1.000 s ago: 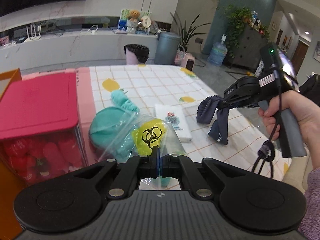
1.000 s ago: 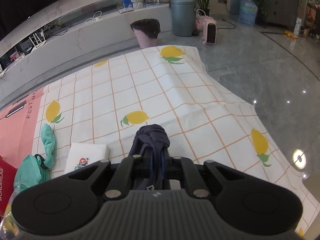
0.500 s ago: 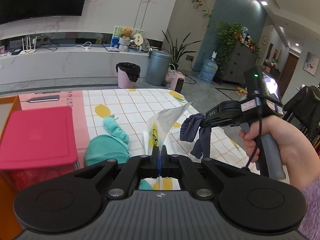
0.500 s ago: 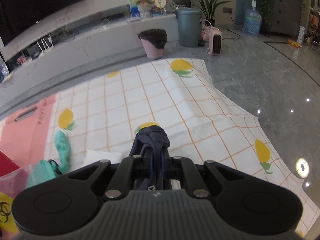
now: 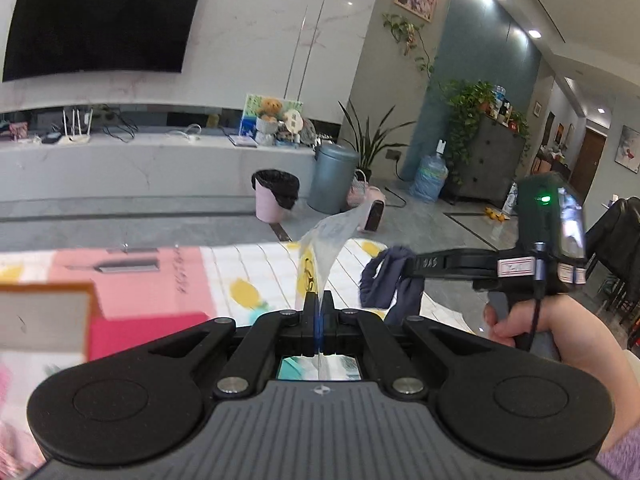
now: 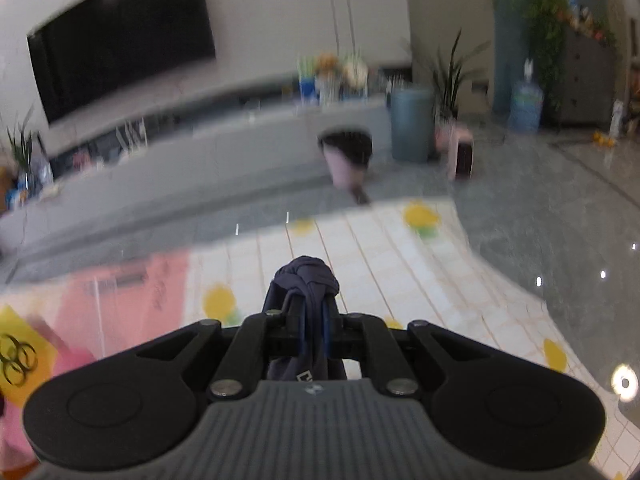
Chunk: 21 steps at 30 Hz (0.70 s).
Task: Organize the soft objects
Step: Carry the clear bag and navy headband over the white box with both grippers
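My left gripper [image 5: 319, 304] is shut on the edge of a clear plastic bag [image 5: 326, 240] with a yellow biohazard label; the bag stands up above the fingers. The label also shows at the left of the right wrist view [image 6: 20, 356]. My right gripper [image 6: 312, 308] is shut on a dark navy cloth [image 6: 306, 278], which hangs from its fingers. In the left wrist view the right gripper [image 5: 412, 266] holds the navy cloth [image 5: 386, 284] just right of the bag, above the table.
A lemon-print tablecloth [image 5: 256, 272] covers the table, with a pink mat [image 5: 132, 280] at left. A red-lidded box [image 5: 144, 334] sits low left. A teal item shows under my left fingers [image 5: 296, 368]. Beyond are floor, bins and a TV wall.
Both grippers have risen and tilted up, so the table has dropped low in view. The bag is lifted off the table. The right gripper with the cloth has stayed beside the bag.
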Tool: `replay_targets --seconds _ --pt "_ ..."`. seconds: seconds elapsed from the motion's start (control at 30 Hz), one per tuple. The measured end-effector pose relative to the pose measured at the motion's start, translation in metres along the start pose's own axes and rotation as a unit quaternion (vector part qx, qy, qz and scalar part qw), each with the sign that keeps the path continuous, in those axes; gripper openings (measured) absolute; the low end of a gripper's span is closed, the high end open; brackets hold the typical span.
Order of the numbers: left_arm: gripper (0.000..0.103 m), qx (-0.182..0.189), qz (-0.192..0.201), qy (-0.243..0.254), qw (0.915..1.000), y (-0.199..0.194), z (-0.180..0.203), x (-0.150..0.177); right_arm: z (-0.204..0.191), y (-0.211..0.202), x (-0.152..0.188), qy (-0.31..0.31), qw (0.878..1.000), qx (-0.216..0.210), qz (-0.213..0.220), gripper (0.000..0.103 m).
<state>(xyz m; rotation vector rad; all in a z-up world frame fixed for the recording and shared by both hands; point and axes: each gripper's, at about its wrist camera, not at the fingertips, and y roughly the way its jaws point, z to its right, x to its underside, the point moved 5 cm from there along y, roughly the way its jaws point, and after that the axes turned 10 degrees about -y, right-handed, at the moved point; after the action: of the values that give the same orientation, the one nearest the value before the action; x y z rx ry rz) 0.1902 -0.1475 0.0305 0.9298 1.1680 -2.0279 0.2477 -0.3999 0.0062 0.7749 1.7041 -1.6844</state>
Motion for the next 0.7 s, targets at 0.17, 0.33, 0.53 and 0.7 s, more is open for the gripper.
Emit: replay_targets --seconds 0.17,0.33,0.53,0.7 --pt "0.0 -0.054 0.034 0.057 0.9963 -0.03 -0.015 -0.027 -0.047 -0.039 -0.036 -0.001 0.997 0.002 0.074 0.005" --pt "0.0 -0.119 0.068 0.075 0.9877 -0.062 -0.044 -0.054 -0.113 -0.062 -0.067 -0.015 0.993 -0.041 0.111 0.005" --pt "0.0 -0.19 0.088 0.039 0.977 -0.088 -0.103 -0.056 -0.211 -0.065 -0.089 -0.048 0.986 -0.106 0.122 0.005" --pt "0.0 -0.213 0.069 -0.019 0.9744 -0.086 -0.155 -0.038 -0.291 -0.062 -0.081 -0.074 0.976 -0.18 0.102 0.005"
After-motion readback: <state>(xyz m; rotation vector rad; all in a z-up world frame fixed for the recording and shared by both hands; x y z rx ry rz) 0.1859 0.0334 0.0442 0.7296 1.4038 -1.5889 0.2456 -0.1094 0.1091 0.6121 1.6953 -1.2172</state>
